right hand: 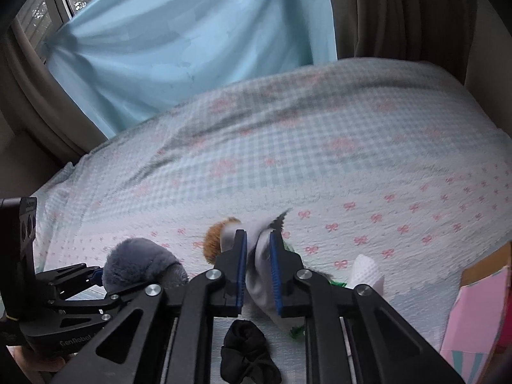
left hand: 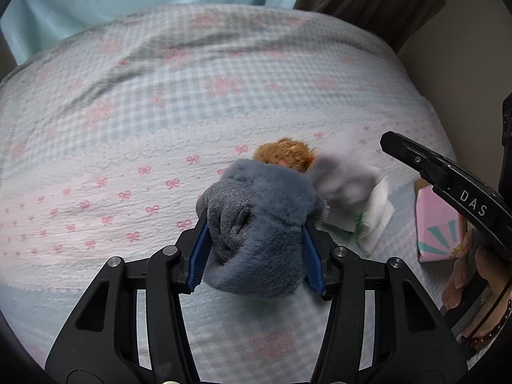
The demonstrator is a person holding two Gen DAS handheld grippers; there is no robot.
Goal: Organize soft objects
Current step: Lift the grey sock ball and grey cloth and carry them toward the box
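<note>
Now both claws loaded above bed (left hand: 128, 128): left gripper (left hand: 256, 249) clamped on grey plush toy (left hand: 259, 224), right gripper (right hand: 257, 268) pinching pale sock (right hand: 260, 275); likely lifting 2 items toward pink box (right hand: 473, 316) for sorting.

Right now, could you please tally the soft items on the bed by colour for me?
Blue-grey: 1, plush toy in the left gripper
Light grey: 1, cloth in the right gripper
Orange-brown: 1, furry toy
White: 1, folded towel
Black: 1, bundle
Total: 5
</note>
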